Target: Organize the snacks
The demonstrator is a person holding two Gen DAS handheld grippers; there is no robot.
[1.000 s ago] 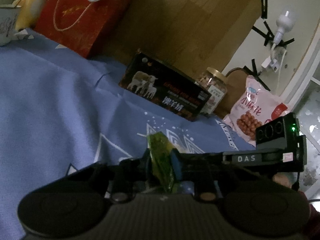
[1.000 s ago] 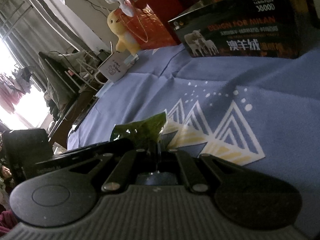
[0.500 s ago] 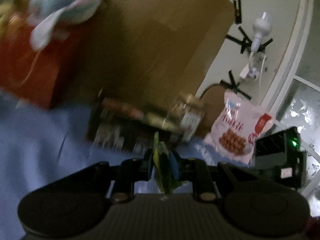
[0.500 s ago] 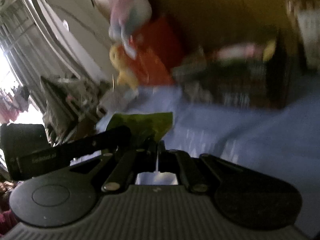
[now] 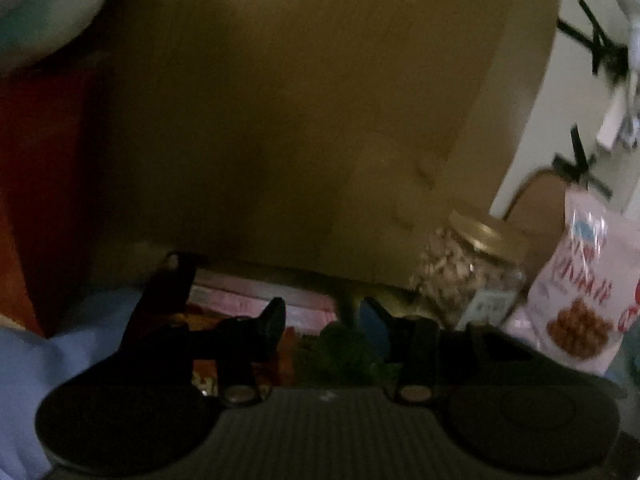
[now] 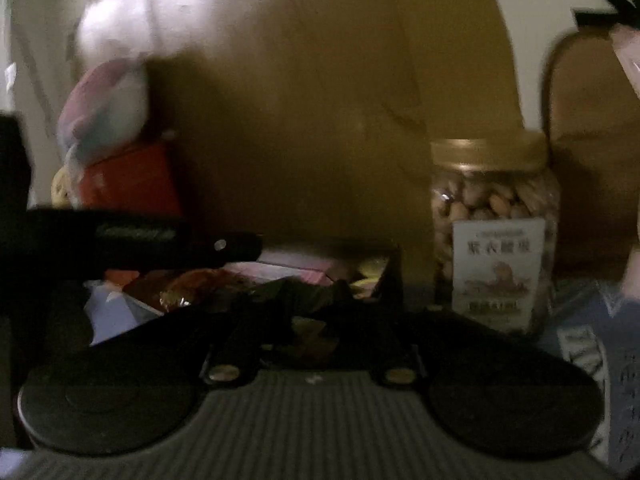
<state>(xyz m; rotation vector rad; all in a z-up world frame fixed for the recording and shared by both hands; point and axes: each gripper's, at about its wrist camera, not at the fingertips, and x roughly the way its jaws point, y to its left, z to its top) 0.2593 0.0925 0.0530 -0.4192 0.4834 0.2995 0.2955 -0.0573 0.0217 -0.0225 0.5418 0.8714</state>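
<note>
Both tongs gape over the dark box (image 6: 384,276) of snacks. The left tongs (image 5: 322,316) hang above a green packet (image 5: 340,352); the right tongs (image 6: 312,312) hold nothing. A nut jar (image 6: 494,232) stands beside the box.

Ahead of both tongs sits an open dark cardboard box (image 6: 384,276) holding wrapped snack packets (image 6: 280,268). A clear plastic nut jar with a gold lid (image 6: 494,216) stands to its right. A pink printed snack bag (image 5: 580,292) stands right of the jar. A tall brown wooden panel (image 5: 300,120) rises behind them.
</note>
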